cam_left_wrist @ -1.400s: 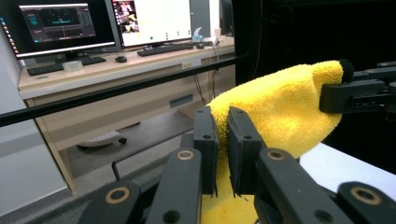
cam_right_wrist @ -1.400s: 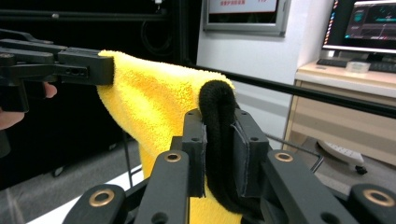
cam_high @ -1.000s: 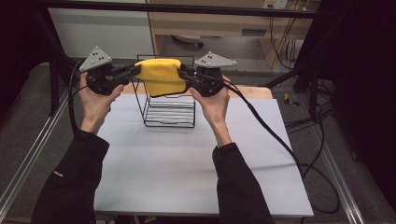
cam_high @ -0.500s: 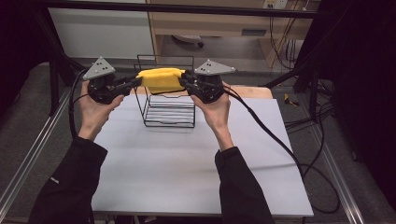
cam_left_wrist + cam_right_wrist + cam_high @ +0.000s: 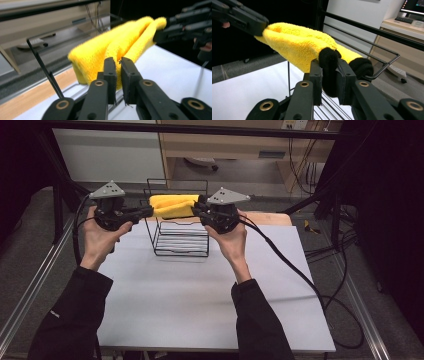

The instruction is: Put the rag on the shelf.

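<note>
We have carried the yellow cloth (image 5: 175,205) back over the wire rack (image 5: 181,240) near the surface's (image 5: 200,305) far edge. Left tongs (image 5: 148,211), having just narrowed, pinch its one end; right tongs (image 5: 196,209) clamp its black-trimmed end.

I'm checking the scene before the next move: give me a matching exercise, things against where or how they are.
Things:
1 yellow cloth
2 wire rack
3 left gripper
4 right gripper

States:
A stands on the white table
B clamps the cloth's black-edged end
C stretched between both grippers over the rack
D jaws shut on the cloth's plain yellow end

Pairs: 1-C, 2-A, 3-D, 4-B
</note>
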A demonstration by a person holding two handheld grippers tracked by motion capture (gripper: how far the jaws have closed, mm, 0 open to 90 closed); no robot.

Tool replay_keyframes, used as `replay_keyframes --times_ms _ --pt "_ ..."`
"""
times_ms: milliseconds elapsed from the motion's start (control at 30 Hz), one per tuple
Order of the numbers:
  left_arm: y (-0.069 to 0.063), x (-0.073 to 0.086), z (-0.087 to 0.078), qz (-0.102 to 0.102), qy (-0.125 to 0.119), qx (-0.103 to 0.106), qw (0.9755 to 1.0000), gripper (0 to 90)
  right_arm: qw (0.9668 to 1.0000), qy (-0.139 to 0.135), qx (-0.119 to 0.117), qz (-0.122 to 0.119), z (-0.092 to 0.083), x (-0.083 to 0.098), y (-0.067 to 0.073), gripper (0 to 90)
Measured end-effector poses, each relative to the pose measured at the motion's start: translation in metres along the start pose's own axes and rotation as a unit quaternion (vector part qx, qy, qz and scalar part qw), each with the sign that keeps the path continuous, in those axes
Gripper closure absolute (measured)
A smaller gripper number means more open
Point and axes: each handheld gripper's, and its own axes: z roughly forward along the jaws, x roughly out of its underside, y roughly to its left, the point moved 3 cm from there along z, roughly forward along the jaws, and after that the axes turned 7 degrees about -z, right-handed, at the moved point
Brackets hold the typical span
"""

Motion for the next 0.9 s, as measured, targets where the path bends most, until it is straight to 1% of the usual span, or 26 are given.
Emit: replay_keyframes --times_ms 100,233,300,367,433,500,533,567,600,700,733,800,867,900 --pt "0.000 0.004 0.004 0.000 0.007 -0.008 0.9999 85.8 1.0000 0.002 -0.006 0.002 0.000 0.001 0.001 73.3" --pt "0.000 0.008 0.007 0.010 0.011 -0.016 0.9998 86.5 0.9998 -0.001 -0.016 0.007 -0.004 0.000 0.002 64.8" --pt "0.000 0.010 0.008 0.013 0.010 -0.019 0.9997 86.7 0.9998 -0.003 -0.018 0.007 -0.008 -0.002 0.002 60.1" --pt "-0.001 0.011 0.010 0.015 0.009 -0.021 0.9996 86.8 0.9995 -0.012 -0.022 0.018 -0.012 -0.004 0.002 58.2" --pt "-0.001 0.012 0.011 0.019 0.011 -0.023 0.9995 86.9 0.9992 -0.021 -0.022 0.024 -0.014 -0.007 0.001 57.0" --pt "-0.002 0.014 0.013 0.023 0.013 -0.024 0.9993 86.9 0.9982 -0.031 -0.033 0.038 -0.016 -0.009 0.000 56.5" --pt "-0.002 0.015 0.015 0.024 0.015 -0.023 0.9993 87.0 0.9979 -0.035 -0.033 0.043 -0.018 -0.010 0.000 57.6" --pt "-0.003 0.017 0.017 0.029 0.018 -0.022 0.9992 87.0 0.9979 -0.028 -0.037 0.046 -0.017 -0.010 -0.001 66.0" --pt "-0.004 0.017 0.019 0.030 0.019 -0.022 0.9991 87.0 0.9979 -0.028 -0.037 0.046 -0.017 -0.010 -0.001 66.0" --pt "-0.005 0.021 0.024 0.036 0.020 -0.027 0.9988 86.9 0.9977 0.003 -0.044 0.052 -0.010 -0.004 0.000 82.2" --pt "-0.005 0.022 0.025 0.037 0.021 -0.027 0.9987 86.7 0.9974 0.015 -0.047 0.052 -0.007 -0.001 0.002 85.1" --pt "-0.005 0.026 0.027 0.042 0.023 -0.027 0.9985 86.1 0.9967 0.040 -0.048 0.052 0.000 0.007 0.003 88.7" --pt "-0.004 0.029 0.029 0.040 0.028 -0.026 0.9985 84.5 0.9965 0.048 -0.043 0.053 0.004 0.014 0.004 89.2" --pt "-0.004 0.032 0.030 0.040 0.032 -0.028 0.9983 85.0 0.9964 0.051 -0.041 0.055 0.006 0.017 0.003 89.1"
